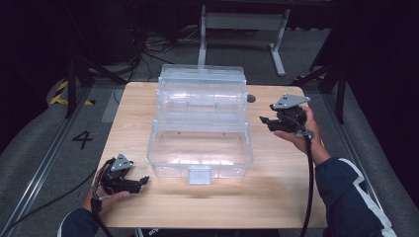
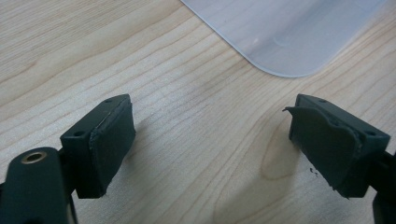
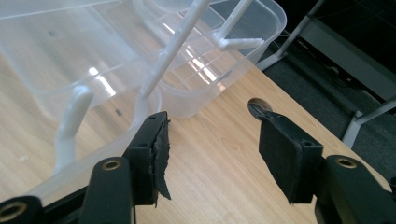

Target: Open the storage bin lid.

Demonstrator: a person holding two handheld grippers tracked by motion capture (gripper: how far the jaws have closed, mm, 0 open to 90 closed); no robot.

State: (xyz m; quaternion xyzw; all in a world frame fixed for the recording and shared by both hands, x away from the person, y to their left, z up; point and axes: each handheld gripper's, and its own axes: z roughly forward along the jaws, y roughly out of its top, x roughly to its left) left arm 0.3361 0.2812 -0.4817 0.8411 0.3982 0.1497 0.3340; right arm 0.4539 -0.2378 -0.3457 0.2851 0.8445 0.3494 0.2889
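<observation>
The wooden table [image 1: 148, 207] carries a clear plastic box [image 1: 200, 148], opened out in tiers, at its centre. Your right gripper [image 1: 267, 121] sits just beside its right side; your left gripper [image 1: 143, 180] near its front-left corner. Both stand released, empty.
</observation>
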